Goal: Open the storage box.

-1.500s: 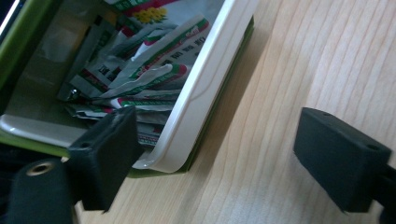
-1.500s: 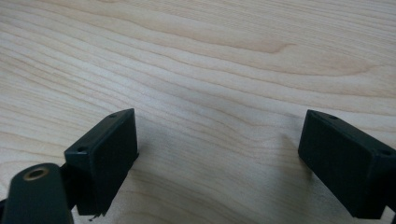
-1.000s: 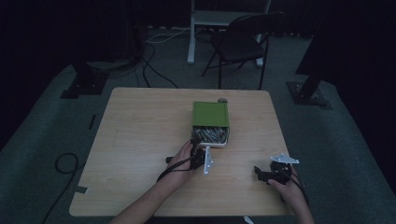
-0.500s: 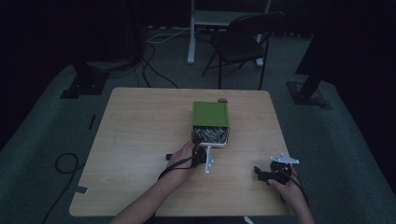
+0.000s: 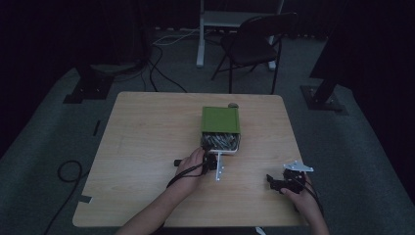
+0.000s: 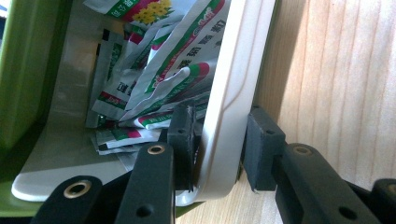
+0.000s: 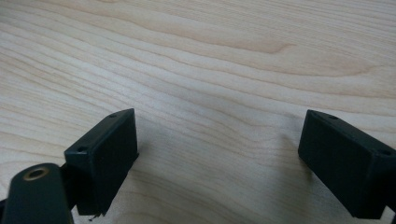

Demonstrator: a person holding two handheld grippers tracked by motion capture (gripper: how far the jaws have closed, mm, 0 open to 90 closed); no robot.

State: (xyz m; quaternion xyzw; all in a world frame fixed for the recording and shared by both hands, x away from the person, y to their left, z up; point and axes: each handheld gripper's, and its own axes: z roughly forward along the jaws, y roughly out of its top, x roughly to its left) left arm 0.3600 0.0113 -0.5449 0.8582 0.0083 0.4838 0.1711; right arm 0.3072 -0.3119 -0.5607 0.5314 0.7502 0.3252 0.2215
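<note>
Jaws of left gripper [image 6: 215, 142] clamp drawer wall [image 6: 233, 107]; sachets' [image 6: 173, 70] print prob. Chinese.

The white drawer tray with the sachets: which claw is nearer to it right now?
Left. The left claw is clamped on the white drawer tray's front wall, one pad inside, one outside. The right claw rests open on the table, off to the tray's right and nearer the person.

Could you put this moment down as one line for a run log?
left tool: shut on drawer wall | packets inside | right tool: open over table
</note>
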